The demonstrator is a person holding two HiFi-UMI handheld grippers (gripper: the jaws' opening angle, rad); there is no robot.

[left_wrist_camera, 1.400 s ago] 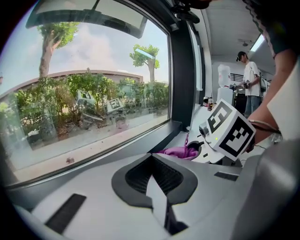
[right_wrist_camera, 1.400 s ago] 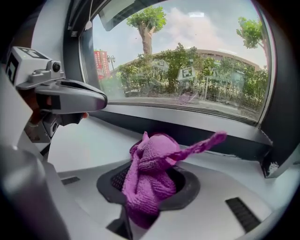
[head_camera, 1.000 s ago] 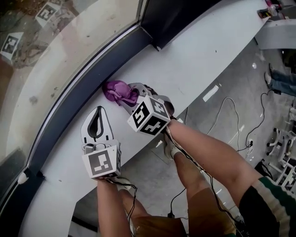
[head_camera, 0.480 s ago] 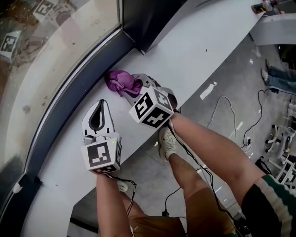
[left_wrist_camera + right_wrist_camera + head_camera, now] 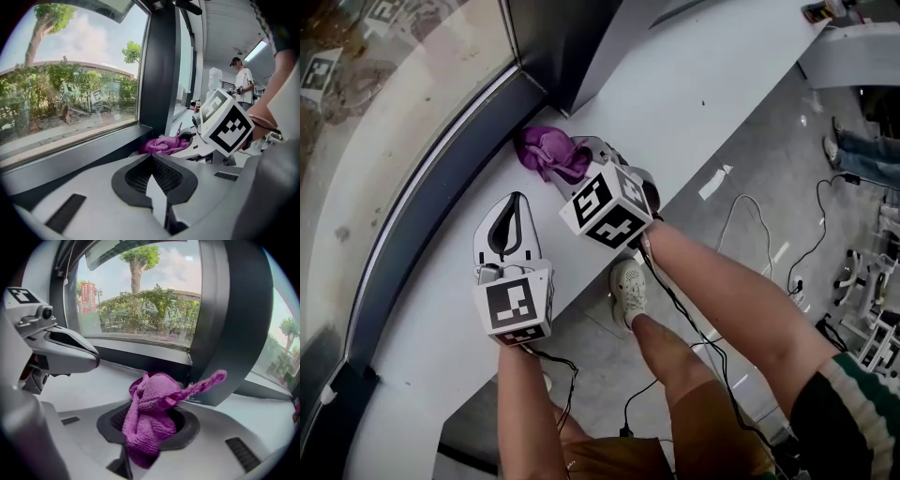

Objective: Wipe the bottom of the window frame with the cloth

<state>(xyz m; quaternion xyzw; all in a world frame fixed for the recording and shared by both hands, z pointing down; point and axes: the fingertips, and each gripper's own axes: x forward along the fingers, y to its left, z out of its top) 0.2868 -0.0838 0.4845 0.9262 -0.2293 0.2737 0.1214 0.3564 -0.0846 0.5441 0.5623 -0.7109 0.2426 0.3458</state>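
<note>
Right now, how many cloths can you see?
1. The purple cloth is clamped in the fingers of the right gripper, beside the bottom of the window frame near its corner. The left gripper, shut, holds none.

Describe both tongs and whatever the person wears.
The left tongs and right tongs are light grey shells with black ribbed pads. Each carries a white cube with black square markers, and a thin black cable trails back from each. The person wears a dark striped sleeve, brown shorts and a white shoe.
</note>
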